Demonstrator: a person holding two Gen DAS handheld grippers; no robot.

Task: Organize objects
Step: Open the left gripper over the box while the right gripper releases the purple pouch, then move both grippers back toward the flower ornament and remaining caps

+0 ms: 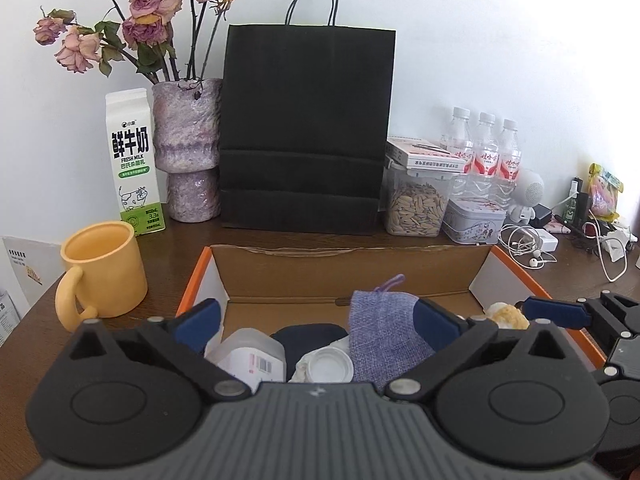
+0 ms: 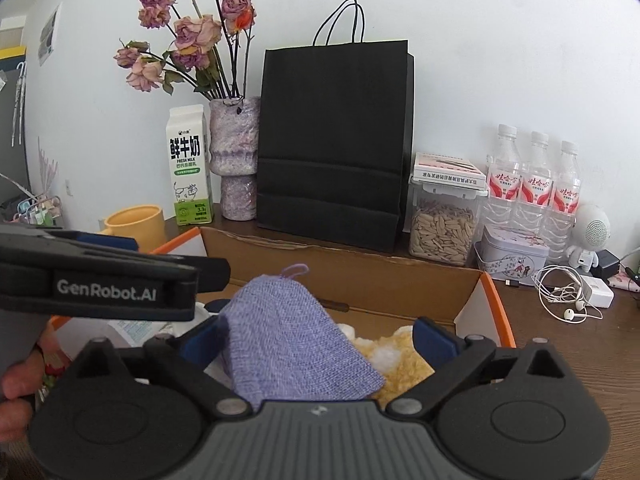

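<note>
An open orange-edged cardboard box (image 1: 352,268) sits on the wooden table, also in the right wrist view (image 2: 360,276). A purple fabric pouch (image 1: 380,332) leans inside it, also seen in the right wrist view (image 2: 296,336). The box also holds a white plastic bottle (image 1: 252,354), a white cap (image 1: 330,366), a dark item and a yellow-white fluffy thing (image 2: 404,356). My left gripper (image 1: 316,322) is open above the box's left half. My right gripper (image 2: 316,340) is open with the pouch between its fingers, not clamped.
A yellow mug (image 1: 102,268) stands left of the box. Behind are a milk carton (image 1: 134,162), a vase of dried roses (image 1: 188,148), a black paper bag (image 1: 306,128), a seed jar (image 1: 416,204), a tin (image 1: 472,220), three water bottles (image 1: 486,156) and cables (image 1: 528,244).
</note>
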